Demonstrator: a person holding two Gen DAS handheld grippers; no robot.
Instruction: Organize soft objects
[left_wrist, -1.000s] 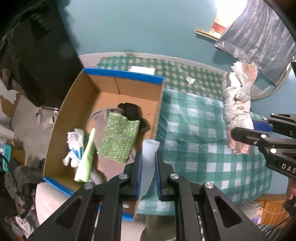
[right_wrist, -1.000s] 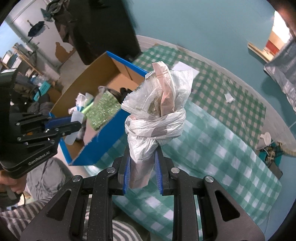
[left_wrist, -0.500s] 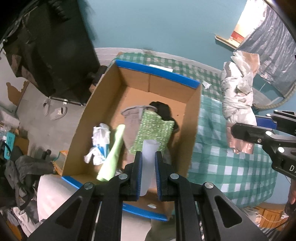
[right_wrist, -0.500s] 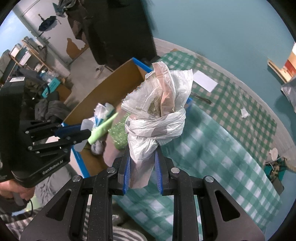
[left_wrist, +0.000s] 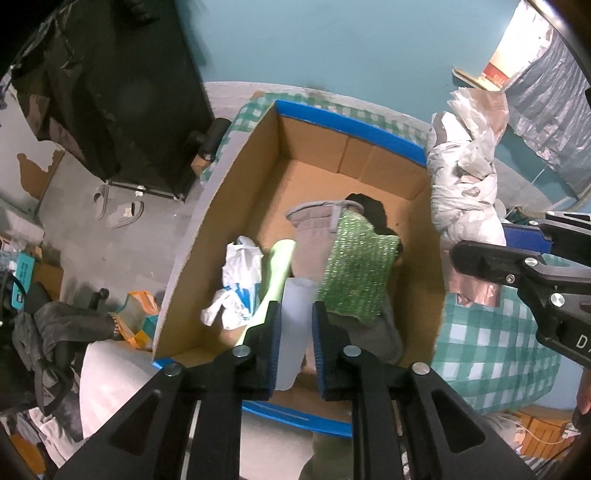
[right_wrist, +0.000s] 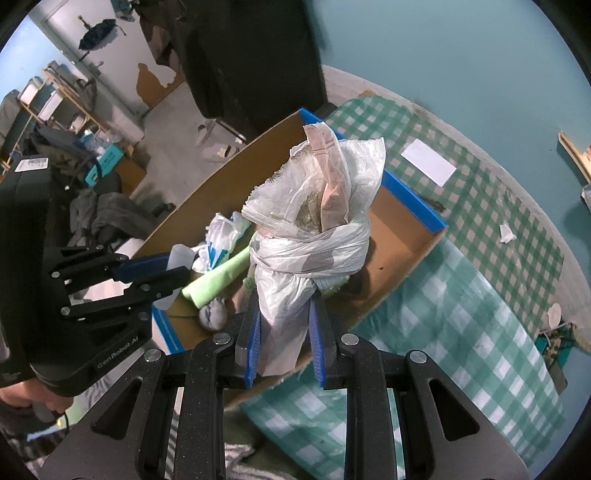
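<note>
The left gripper (left_wrist: 297, 332) is loosening, its jaws just opening around a pale roll (left_wrist: 293, 332) pointing lengthwise into the box (left_wrist: 207, 236) straight below. Beyond, the right gripper (right_wrist: 284, 332) is clamping a knotted bag (right_wrist: 314, 229) over the box's near wall.

We see a teal wall (left_wrist: 332, 40), grey concrete floor (left_wrist: 92, 251), green checked tablecloth (right_wrist: 480, 295), and wooden shelving (right_wrist: 48, 99) at far left.
</note>
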